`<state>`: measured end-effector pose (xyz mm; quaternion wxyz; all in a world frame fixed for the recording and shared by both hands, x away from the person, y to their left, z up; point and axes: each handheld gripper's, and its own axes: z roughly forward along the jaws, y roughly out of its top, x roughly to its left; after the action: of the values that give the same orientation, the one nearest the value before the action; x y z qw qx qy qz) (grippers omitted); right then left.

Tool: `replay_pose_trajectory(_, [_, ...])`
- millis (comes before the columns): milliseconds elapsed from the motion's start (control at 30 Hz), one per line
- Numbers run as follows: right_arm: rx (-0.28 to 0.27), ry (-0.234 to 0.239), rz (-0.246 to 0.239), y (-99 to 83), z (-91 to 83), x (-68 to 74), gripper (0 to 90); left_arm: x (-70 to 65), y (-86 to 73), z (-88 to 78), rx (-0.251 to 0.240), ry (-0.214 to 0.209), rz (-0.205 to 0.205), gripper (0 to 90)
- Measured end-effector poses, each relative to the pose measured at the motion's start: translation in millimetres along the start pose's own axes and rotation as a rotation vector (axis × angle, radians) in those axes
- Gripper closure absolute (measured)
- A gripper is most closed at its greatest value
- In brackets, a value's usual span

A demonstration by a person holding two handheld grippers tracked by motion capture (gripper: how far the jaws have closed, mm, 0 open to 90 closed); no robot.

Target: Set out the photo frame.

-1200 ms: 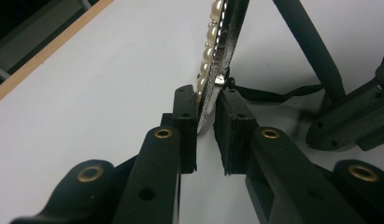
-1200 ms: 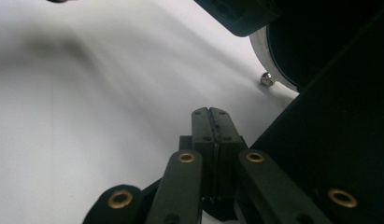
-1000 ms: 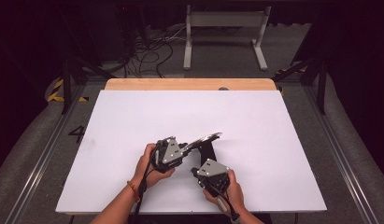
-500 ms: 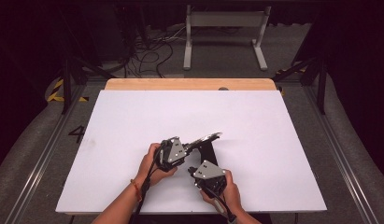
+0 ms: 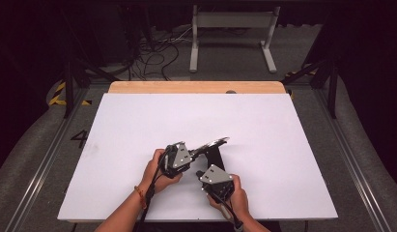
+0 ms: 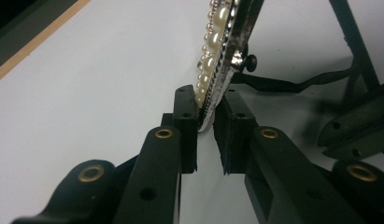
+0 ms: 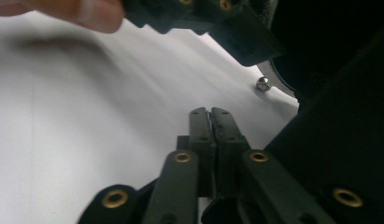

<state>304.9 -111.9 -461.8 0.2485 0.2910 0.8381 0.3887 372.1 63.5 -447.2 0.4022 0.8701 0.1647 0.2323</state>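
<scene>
A frame (image 5: 211,144) rimmed with pearls and silver beads is tilted above the white table on its black stand (image 5: 216,157). My left gripper (image 5: 195,153) reaches it from the left. In the left gripper view the pearl rim (image 6: 216,56) sits between the pads, and my left gripper (image 6: 206,100) is shut on it, its jaws having just been closing. My right gripper (image 5: 203,172) lies just in front of the stand. Its jaws meet with nothing between them in the right gripper view (image 7: 210,112). Dark parts of the frame and a small silver nut (image 7: 262,84) lie beyond.
The white tabletop (image 5: 138,125) stretches out on every side of the hands, with a wooden strip (image 5: 196,87) along its far edge. Beyond it are cables (image 5: 157,58) and a white metal stand (image 5: 232,34) on the floor.
</scene>
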Motion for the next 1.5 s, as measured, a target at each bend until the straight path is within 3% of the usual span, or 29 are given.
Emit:
replay_pose_trajectory(233, [0.008, 0.003, -0.002, -1.6, -3.8, -2.6, 90.0, -1.8, -0.1, -2.5, 0.003, -0.003, -0.002, 80.4])
replay_pose_trajectory(467, [0.017, -0.003, -0.006, -5.6, -7.7, -9.9, 90.0, -7.1, 2.9, -2.4, 0.017, 0.019, 0.029, 80.5])
replay_pose_trajectory(700, [0.022, -0.008, -0.005, -7.4, -9.7, -13.1, 90.0, -10.2, 4.2, -3.3, 0.022, 0.022, 0.032, 80.4])
replay_pose_trajectory(800, [0.027, -0.004, 0.007, -8.9, -12.3, -17.4, 90.0, -11.9, 4.6, -4.1, 0.015, 0.003, 0.029, 80.3])
replay_pose_trajectory(1067, [0.027, 0.023, 0.049, -12.7, -17.0, -27.0, 89.5, -15.2, 5.9, -4.7, 0.016, -0.001, 0.045, 80.4])
replay_pose_trajectory(1500, [0.036, 0.015, 0.048, -15.3, -20.7, -31.7, 89.5, -16.7, 6.6, -4.3, 0.014, -0.014, 0.048, 79.7])
